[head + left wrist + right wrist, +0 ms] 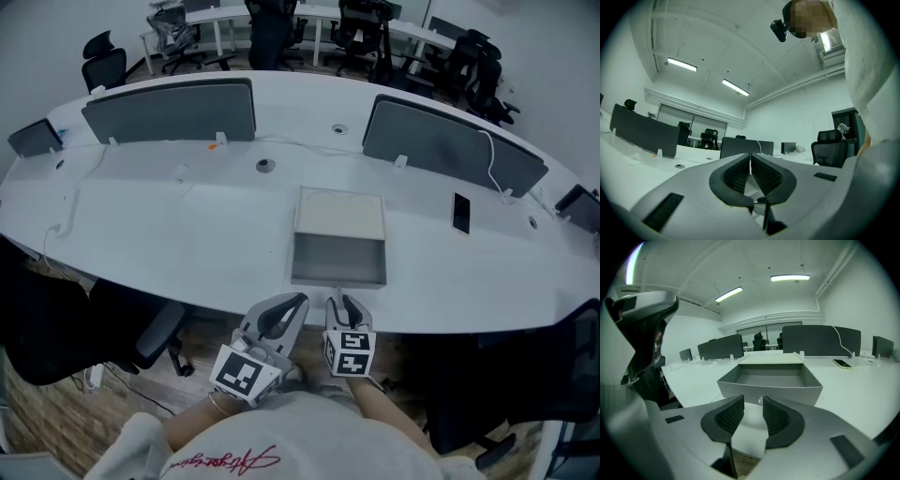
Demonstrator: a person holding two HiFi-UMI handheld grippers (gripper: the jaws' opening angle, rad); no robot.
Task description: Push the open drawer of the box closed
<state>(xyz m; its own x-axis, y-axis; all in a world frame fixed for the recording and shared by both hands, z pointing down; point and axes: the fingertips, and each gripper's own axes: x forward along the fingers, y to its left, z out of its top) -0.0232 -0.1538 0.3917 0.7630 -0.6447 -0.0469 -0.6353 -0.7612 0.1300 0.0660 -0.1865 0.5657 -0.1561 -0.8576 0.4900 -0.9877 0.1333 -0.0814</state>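
Observation:
A flat white box lies mid-table, and its grey drawer is pulled out toward me, empty. In the right gripper view the drawer fills the middle, with a small knob on its front wall and the box lid behind it. My right gripper is just short of that knob, jaws a narrow gap apart and holding nothing; from the head view it sits at the table's front edge. My left gripper is beside it, tilted up, and its jaws are shut on nothing.
A phone lies right of the box. Two dark grey dividers stand along the far side, with a white cable and a round grommet. Office chairs sit under the table's near edge and beyond it.

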